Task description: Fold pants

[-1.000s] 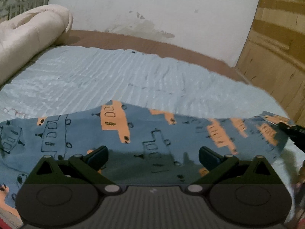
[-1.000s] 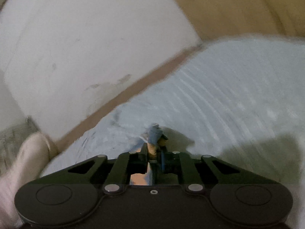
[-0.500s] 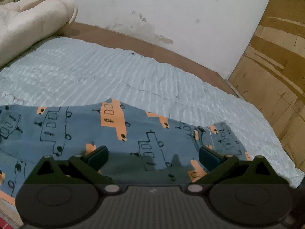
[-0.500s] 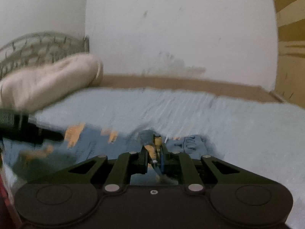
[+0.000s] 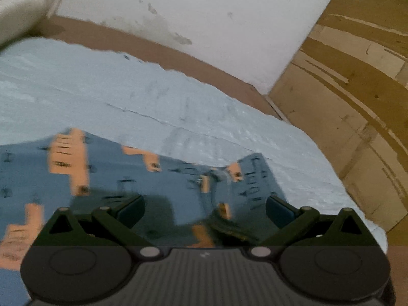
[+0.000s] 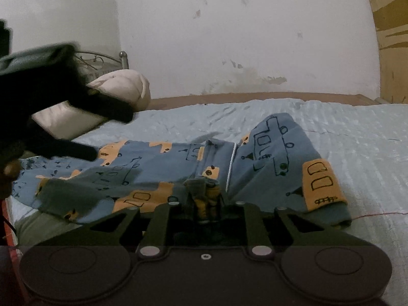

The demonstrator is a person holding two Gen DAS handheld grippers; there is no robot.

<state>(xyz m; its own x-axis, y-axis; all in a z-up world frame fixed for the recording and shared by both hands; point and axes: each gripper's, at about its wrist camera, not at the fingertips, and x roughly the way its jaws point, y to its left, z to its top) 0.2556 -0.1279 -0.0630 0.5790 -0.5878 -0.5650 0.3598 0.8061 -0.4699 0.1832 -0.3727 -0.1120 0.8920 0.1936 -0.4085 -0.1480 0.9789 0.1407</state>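
Note:
Blue pants (image 6: 267, 153) printed with orange and black vehicles lie on the light blue bedspread (image 6: 357, 137). My right gripper (image 6: 205, 199) is shut on a bunched edge of the pants near the fold. The same pants show in the left wrist view (image 5: 107, 173), blurred, with one end folded over at the right. My left gripper (image 5: 205, 209) is open and empty, low over the pants; it also shows as a dark blurred shape at the left of the right wrist view (image 6: 84, 132).
A cream rolled duvet (image 6: 119, 94) lies at the head of the bed by a metal bedframe (image 6: 107, 58). A white wall (image 6: 229, 38) is behind. A wooden wardrobe (image 5: 357, 102) stands at the right. The brown mattress edge (image 5: 178, 53) shows along the wall.
My right gripper has carried the pants end across and down onto the rest of the pants, folding them over. My left gripper stays open and has shifted right.

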